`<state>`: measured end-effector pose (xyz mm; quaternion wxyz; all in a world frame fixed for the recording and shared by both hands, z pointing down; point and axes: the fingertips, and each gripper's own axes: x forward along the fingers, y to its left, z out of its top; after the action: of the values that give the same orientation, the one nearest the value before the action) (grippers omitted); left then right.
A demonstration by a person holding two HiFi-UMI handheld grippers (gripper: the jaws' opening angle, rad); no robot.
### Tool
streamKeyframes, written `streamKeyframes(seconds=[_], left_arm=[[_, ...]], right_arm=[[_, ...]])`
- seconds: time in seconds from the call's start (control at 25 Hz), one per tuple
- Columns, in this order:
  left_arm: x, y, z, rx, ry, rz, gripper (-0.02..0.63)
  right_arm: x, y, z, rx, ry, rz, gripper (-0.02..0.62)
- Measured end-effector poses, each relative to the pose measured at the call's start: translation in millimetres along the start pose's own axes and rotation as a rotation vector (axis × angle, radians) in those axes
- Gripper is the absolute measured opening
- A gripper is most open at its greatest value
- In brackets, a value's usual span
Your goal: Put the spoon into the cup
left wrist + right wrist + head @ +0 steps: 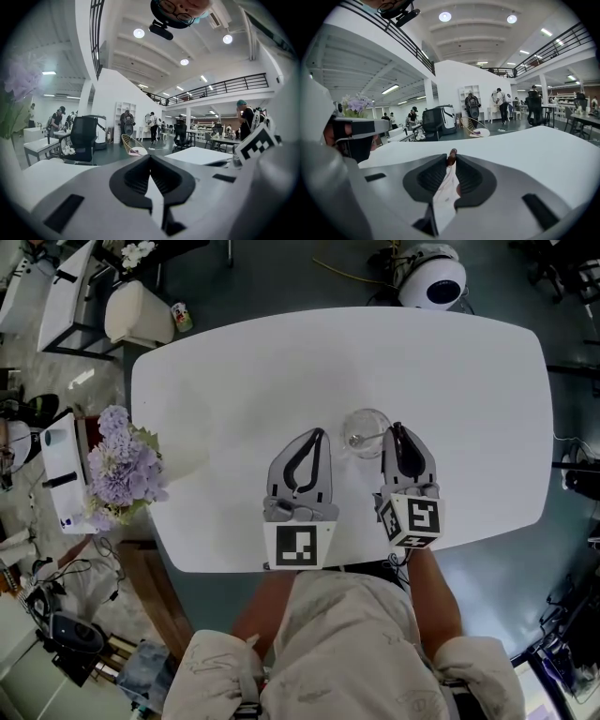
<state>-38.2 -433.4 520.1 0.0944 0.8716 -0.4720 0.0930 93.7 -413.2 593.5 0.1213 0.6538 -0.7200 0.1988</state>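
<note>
1 cup (pixel 366 430), 1 spoon (pixel 451 158), 2 tongs, 1 bunch of lilac flowers (pixel 120 465) at the bench (pixel 234 381) left edge. Spoon is thin w/ a dark brown handle end nipped betw. the tips of the right tongs (pixel 396 427), its shaft running to the clear glass cup near bench centre. The left tongs (pixel 320 434) are closed on nothing (tips meet), just left of cup. Bench white w/ rounded corners, dark floor (pixel 281 277), big open hall w/ railed mezzanine (pixel 225 86).
</note>
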Motion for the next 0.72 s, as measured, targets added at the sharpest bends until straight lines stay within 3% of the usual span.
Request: streamKeyframes(seconds=[0.32, 0.48, 0.72], left_arm=[[-4.8, -3.4, 1.2, -0.002, 0.003, 0.008, 0.003], [-12.1, -9.6, 5.1, 0.013, -0.015, 0.016, 0.003], [-35.8, -21.8, 10.1, 0.026, -0.033, 0.033, 0.003]], right_arm=[[2.9, -4.1, -5.0, 0.008, 0.004, -0.015, 0.067], [-1.5, -9.2, -9.0, 0.031, 0.003, -0.009, 0.129], [-26.3, -13.7, -10.9, 0.055, -0.015, -0.009, 0.143]])
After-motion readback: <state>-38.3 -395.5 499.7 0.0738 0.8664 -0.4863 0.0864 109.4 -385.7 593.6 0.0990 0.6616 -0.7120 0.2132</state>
